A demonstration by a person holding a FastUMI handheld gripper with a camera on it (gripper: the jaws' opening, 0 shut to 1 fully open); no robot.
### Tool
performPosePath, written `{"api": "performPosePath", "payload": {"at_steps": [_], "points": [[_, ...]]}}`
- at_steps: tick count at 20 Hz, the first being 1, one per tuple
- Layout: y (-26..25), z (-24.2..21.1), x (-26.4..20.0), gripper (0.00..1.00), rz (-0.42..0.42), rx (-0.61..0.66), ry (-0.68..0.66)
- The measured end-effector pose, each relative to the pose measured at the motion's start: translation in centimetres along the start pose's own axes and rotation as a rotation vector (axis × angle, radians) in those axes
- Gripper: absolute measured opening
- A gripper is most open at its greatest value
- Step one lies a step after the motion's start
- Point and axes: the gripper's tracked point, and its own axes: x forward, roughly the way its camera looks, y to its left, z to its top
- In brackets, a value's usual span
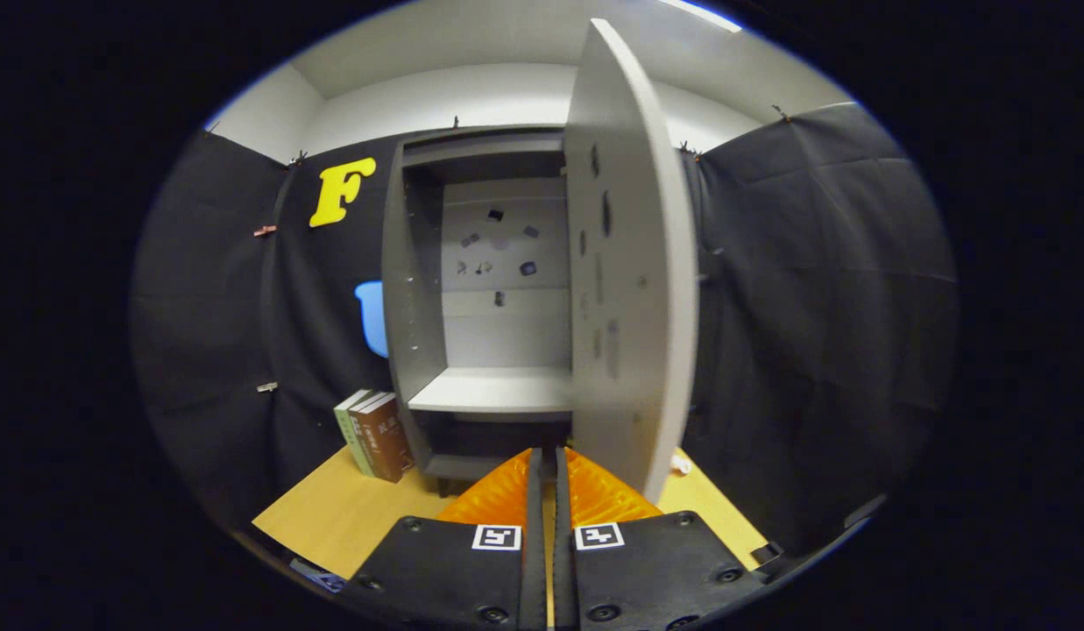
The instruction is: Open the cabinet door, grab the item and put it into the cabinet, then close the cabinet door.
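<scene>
Two fingers: the tool (pixel 546 464) has them nearly together, a thin gap between, nothing gripped; tips point at the cabinet's base
Cabinet (pixel 414 307): grey, upright on the wooden surface (pixel 349 513), just ahead of the tool; open front faces the tool
Door (pixel 629 263): swung wide on the cabinet's right side, its edge turned toward the tool; lower corner just beside the fingers
Shelf (pixel 493 390): pale board inside the cabinet, low down, bare; small dark marks on the cabinet's back panel above it
Books (pixel 375 434): a few, upright, leaning against the cabinet's left side, resting on the surface
Item: cannot tell which thing it is or where it lies
</scene>
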Motion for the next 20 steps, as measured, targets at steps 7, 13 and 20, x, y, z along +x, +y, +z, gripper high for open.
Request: {"api": "performPosePath", "payload": {"at_steps": [7, 13, 20], "points": [[7.0, -13.8, 6.0, 0.28, 0.042, 0.080, 0.320], [8.9, -26.4, 7.8, 0.54, 0.031, 0.102, 0.607], [8.9, -36.6, 10.4, 0.56, 0.045, 0.067, 0.808]]}}
